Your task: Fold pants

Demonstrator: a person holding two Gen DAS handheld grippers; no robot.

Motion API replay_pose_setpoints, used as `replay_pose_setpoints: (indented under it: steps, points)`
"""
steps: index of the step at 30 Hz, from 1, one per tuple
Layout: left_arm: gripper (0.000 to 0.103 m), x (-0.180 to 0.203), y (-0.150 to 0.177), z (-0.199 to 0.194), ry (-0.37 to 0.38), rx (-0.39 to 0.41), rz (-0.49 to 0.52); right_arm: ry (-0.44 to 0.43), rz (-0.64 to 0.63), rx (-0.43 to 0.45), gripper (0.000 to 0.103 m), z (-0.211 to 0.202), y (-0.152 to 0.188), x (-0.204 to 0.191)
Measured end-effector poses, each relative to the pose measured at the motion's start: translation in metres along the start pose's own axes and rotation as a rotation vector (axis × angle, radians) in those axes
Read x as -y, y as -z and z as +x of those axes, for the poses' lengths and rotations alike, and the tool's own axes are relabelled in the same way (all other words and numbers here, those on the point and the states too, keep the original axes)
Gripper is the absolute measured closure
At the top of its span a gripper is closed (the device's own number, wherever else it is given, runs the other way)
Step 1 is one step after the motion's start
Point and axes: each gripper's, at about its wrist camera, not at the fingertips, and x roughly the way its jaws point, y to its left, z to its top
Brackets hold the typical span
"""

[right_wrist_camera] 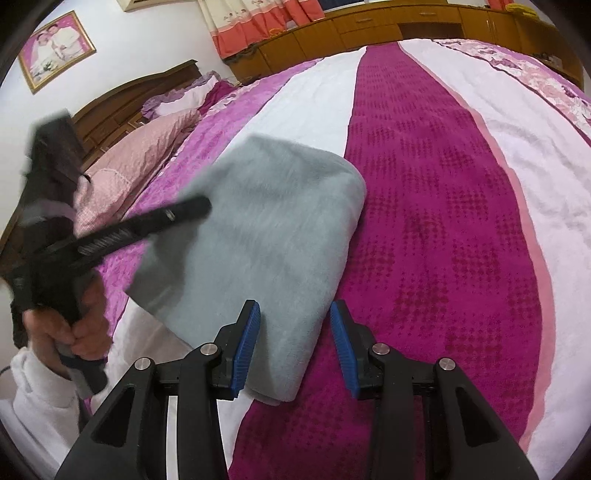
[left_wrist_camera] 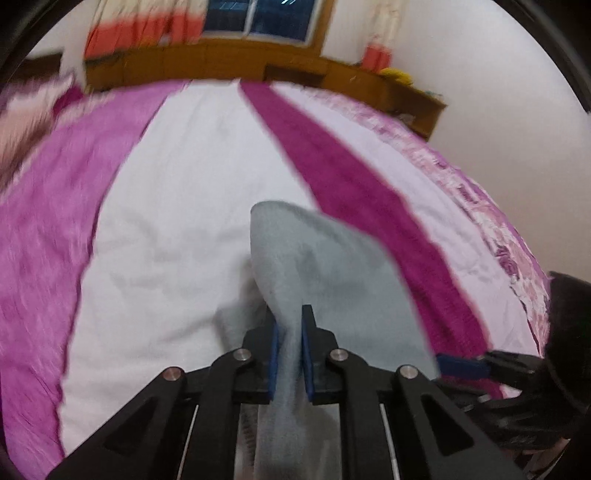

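The grey pants (right_wrist_camera: pixel 266 221) lie folded into a thick pad on the bed. My left gripper (left_wrist_camera: pixel 290 325) is shut on a raised edge of the pants (left_wrist_camera: pixel 332 266), with grey cloth pinched between its blue pads. In the right wrist view the left gripper (right_wrist_camera: pixel 192 208) shows as a blurred black shape at the cloth's lifted left side. My right gripper (right_wrist_camera: pixel 294 310) stands open over the near corner of the pants. The corner lies between its jaws, and a gap shows beside the right pad (right_wrist_camera: pixel 341 350).
The bed cover (right_wrist_camera: pixel 424 184) has magenta, pink and white stripes. Pillows (right_wrist_camera: pixel 129 155) and a wooden headboard (right_wrist_camera: pixel 122 99) lie at the left. Wooden cabinets (right_wrist_camera: pixel 369 26) line the far wall. A hand (right_wrist_camera: pixel 74 325) in a white sleeve holds the left gripper.
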Motion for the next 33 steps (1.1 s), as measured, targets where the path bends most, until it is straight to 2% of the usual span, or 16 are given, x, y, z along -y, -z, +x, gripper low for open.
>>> replay_pose_setpoints:
  steps: [2, 5, 6, 7, 8, 11, 14, 15, 16, 17, 20, 23, 27, 30, 32, 33]
  points:
    - [0.088, -0.015, 0.012, 0.013, 0.016, -0.042, -0.042, 0.003, -0.003, -0.007, 0.07, 0.001, 0.001, 0.0]
    - [0.082, -0.027, 0.019, 0.009, 0.065, -0.025, -0.088, 0.004, -0.005, -0.009, 0.07, 0.002, -0.001, -0.001]
    - [0.072, -0.028, 0.019, 0.008, 0.07, -0.029, -0.093, 0.006, -0.006, -0.009, 0.07, 0.002, -0.002, -0.001]
    - [0.056, -0.028, 0.019, 0.007, 0.058, -0.039, -0.087, 0.007, -0.007, -0.008, 0.07, 0.002, -0.002, -0.002]
    - [0.052, -0.03, 0.019, 0.003, 0.028, -0.041, -0.081, 0.007, -0.009, -0.004, 0.07, 0.001, -0.003, -0.004]
    - [0.053, -0.032, 0.022, -0.032, -0.07, 0.09, -0.094, -0.026, -0.026, 0.033, 0.07, -0.006, -0.008, -0.013]
    - [0.053, -0.009, 0.029, -0.068, -0.081, 0.213, 0.003, -0.094, -0.076, 0.072, 0.071, -0.011, -0.013, -0.027]
    - [0.062, 0.0, 0.031, -0.071, -0.074, 0.212, 0.048, -0.106, -0.096, 0.068, 0.08, -0.01, -0.013, -0.032]
    - [0.083, 0.01, 0.034, -0.068, -0.052, 0.189, 0.095, -0.113, -0.127, 0.054, 0.092, -0.007, -0.014, -0.039]
    - [0.093, 0.016, 0.036, -0.062, -0.038, 0.156, 0.123, -0.104, -0.147, 0.044, 0.097, -0.004, -0.015, -0.044]
    - [0.102, 0.023, 0.045, -0.032, -0.019, 0.069, 0.119, -0.056, -0.195, 0.0, 0.103, 0.011, -0.009, -0.055]
    - [0.103, 0.018, 0.06, -0.004, 0.0, 0.002, 0.08, 0.013, -0.164, -0.067, 0.103, 0.031, -0.001, -0.048]
    - [0.102, 0.024, 0.064, -0.004, -0.013, 0.009, 0.099, -0.053, -0.027, -0.063, 0.103, 0.041, 0.007, -0.023]
    - [0.102, 0.032, 0.059, -0.018, -0.046, 0.021, 0.127, -0.041, -0.008, -0.052, 0.103, 0.034, 0.004, -0.023]
    - [0.091, 0.038, 0.056, -0.034, -0.068, 0.067, 0.15, -0.002, -0.008, -0.033, 0.103, 0.021, 0.002, -0.029]
    - [0.074, 0.043, 0.055, -0.049, -0.074, 0.11, 0.164, 0.006, -0.009, -0.007, 0.103, 0.012, -0.001, -0.033]
